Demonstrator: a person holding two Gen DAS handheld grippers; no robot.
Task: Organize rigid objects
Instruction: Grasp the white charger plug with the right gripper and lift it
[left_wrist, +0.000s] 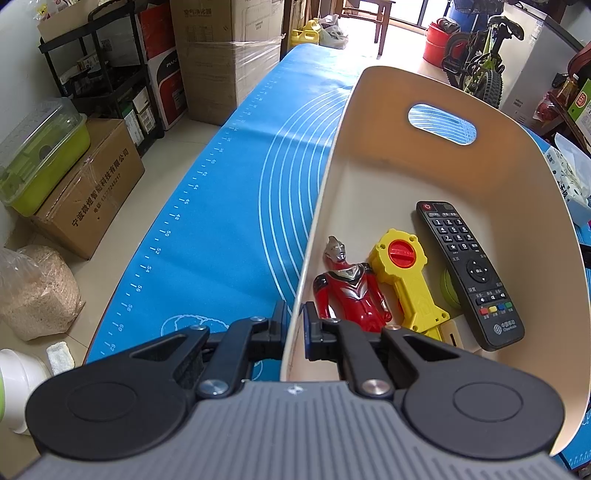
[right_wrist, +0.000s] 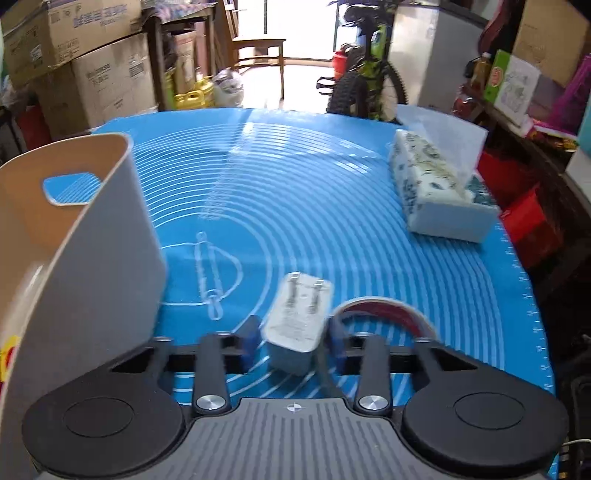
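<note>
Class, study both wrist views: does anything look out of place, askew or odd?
One thing: the white plug adapter is off the blue mat, tilted between the right gripper fingers. In the beige bin, clamped by the left gripper, the toys lie loosely jumbled.

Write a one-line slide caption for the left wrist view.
Left hand-held gripper clamps the beige bin's wall; inside lie a red figure, yellow toy and remote.
</note>
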